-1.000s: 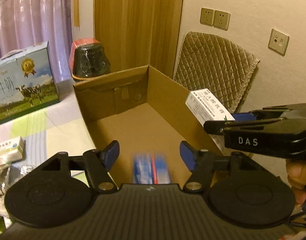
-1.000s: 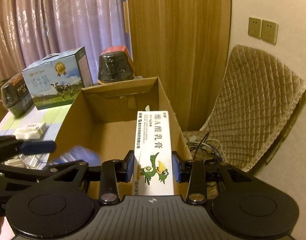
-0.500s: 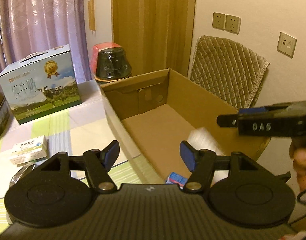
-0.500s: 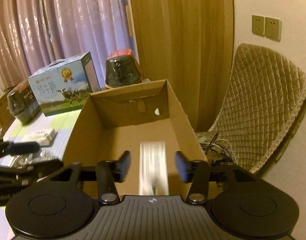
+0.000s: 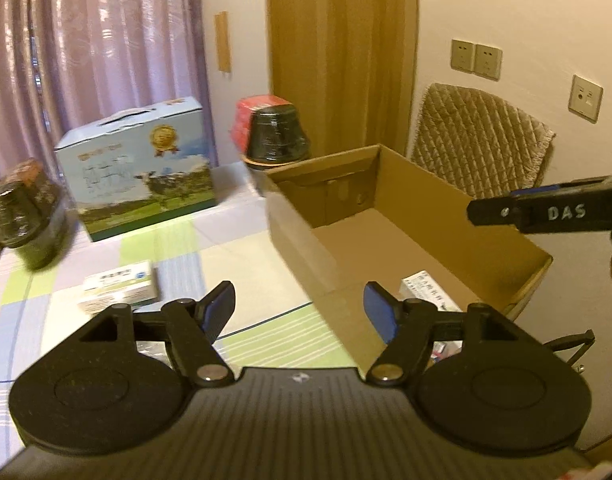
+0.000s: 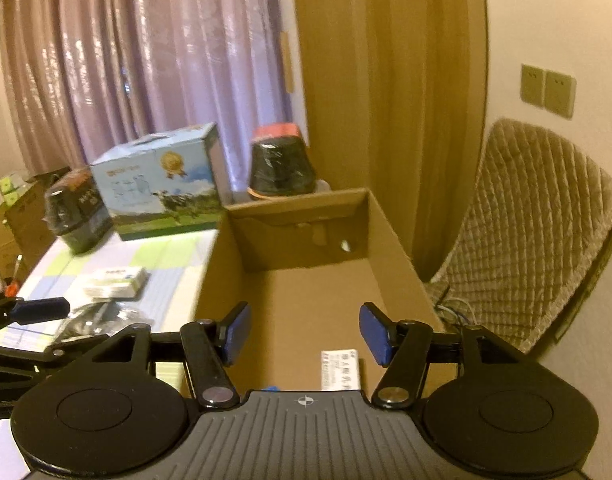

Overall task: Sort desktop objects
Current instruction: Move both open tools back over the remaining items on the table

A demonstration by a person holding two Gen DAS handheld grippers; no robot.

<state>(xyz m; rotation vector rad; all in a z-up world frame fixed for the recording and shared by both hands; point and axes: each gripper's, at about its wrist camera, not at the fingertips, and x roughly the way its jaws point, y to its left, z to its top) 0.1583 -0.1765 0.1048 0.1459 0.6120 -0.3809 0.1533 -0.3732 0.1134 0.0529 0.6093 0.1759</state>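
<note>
My left gripper (image 5: 300,312) is open and empty, hovering over the near left wall of the open cardboard box (image 5: 298,248). A white ointment box (image 5: 424,292) lies on the carton's floor. My right gripper (image 6: 306,332) is also open with nothing between its blue pads, above the cardboard box (image 6: 302,216). The white ointment box (image 6: 340,370) lies flat just below it, with a bit of a blue packet (image 6: 272,387) beside it. A small white-green box (image 5: 120,286) rests on the checked tablecloth. The right gripper (image 5: 490,211) juts in from the right edge.
At the back of the table stand a milk carton (image 5: 138,168) and two black wrapped bowls (image 5: 276,136) (image 5: 28,220). A crumpled plastic bag (image 6: 102,318) lies near the small white-green box (image 6: 114,282). A quilted chair (image 6: 538,240) stands right of the carton.
The right gripper opened and the white ointment box fell to the carton floor. The left gripper, open after dropping a blue packet, swung left and back toward the table.
</note>
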